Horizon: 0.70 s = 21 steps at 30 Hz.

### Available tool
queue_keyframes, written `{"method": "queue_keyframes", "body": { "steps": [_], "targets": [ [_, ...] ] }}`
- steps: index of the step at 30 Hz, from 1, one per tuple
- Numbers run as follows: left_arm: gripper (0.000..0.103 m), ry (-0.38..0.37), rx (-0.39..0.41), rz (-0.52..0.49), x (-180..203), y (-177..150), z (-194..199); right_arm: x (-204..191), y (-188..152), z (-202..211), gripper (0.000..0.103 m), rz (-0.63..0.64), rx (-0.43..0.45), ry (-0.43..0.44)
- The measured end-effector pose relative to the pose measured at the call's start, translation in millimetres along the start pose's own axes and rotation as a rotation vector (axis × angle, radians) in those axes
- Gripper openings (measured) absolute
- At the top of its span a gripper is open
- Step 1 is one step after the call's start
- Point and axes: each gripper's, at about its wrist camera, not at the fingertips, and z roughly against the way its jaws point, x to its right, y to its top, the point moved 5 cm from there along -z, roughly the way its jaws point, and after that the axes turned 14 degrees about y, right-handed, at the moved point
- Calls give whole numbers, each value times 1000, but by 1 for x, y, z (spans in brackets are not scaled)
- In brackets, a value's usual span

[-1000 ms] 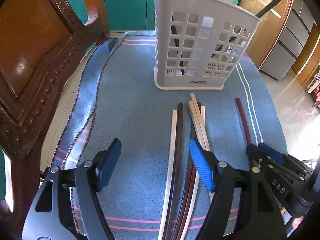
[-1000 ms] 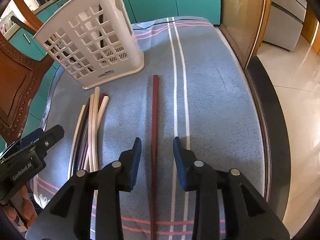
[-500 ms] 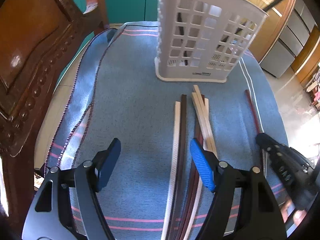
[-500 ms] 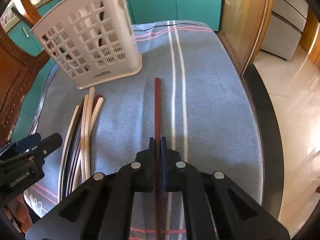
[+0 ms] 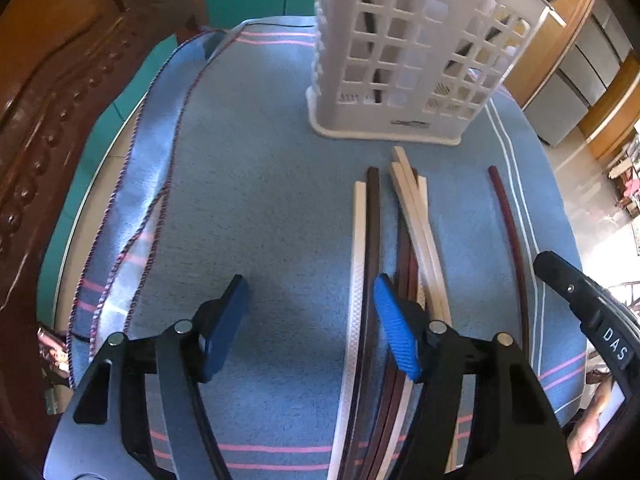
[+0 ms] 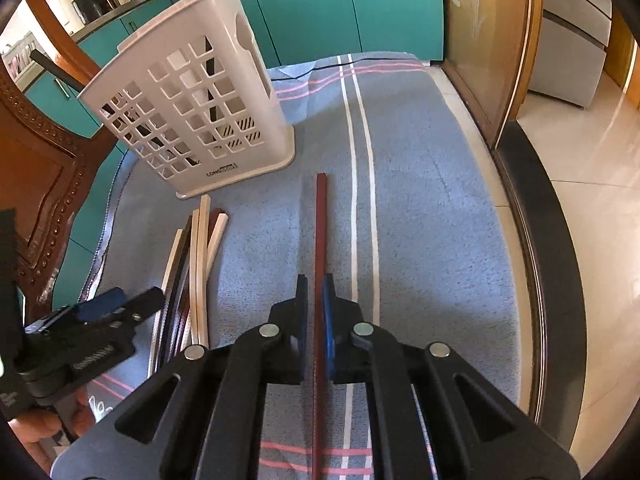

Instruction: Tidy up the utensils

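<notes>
1. One dark red chopstick lies alone on the blue cloth that covers the worktop, parallel to the pair of white stripes and just left of them. The right tool is clamped on it, blue pads pressed against both sides partway along its length.
2. Remaining chopsticks, cream, white and dark brown, lie in a loose bundle toward the middle of the worktop, tips pointing at the white basket.
3. The basket stands upright toward the far edge of the worktop. Dark sticks already stand inside it, visible through the grid walls.
4. The left tool hovers over the bundle, jaws still fairly wide but closing. The white stick and a dark one lie in the gap; the pads press on nothing.
5. Step in hand, as judged: pick-up of the single red stick by the right tool; grip made, lift not yet evident.
6. Next move calls for: raise the stick clear of the cloth, tilt it toward vertical, and lower its tip through the open top of the basket. The grip sits well back from the far tip, so the long free end may swing; approach the rim slowly.
7. The left tool needs to narrow onto one stick, not two.
</notes>
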Motion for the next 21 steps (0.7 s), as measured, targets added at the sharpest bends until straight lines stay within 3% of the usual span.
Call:
{"method": "queue_keyframes", "body": {
  "steps": [9, 16, 21],
  "targets": [
    [62, 58, 41, -76, 21, -5, 2, 8, -1, -2, 18, -10, -12, -9],
    [32, 54, 37, -40, 10, -1, 4, 5, -2, -5, 24, -3, -20, -18],
    [28, 56, 28, -8, -2, 0, 7, 6, -2, -7, 24, -4, -26, -28]
  ]
}}
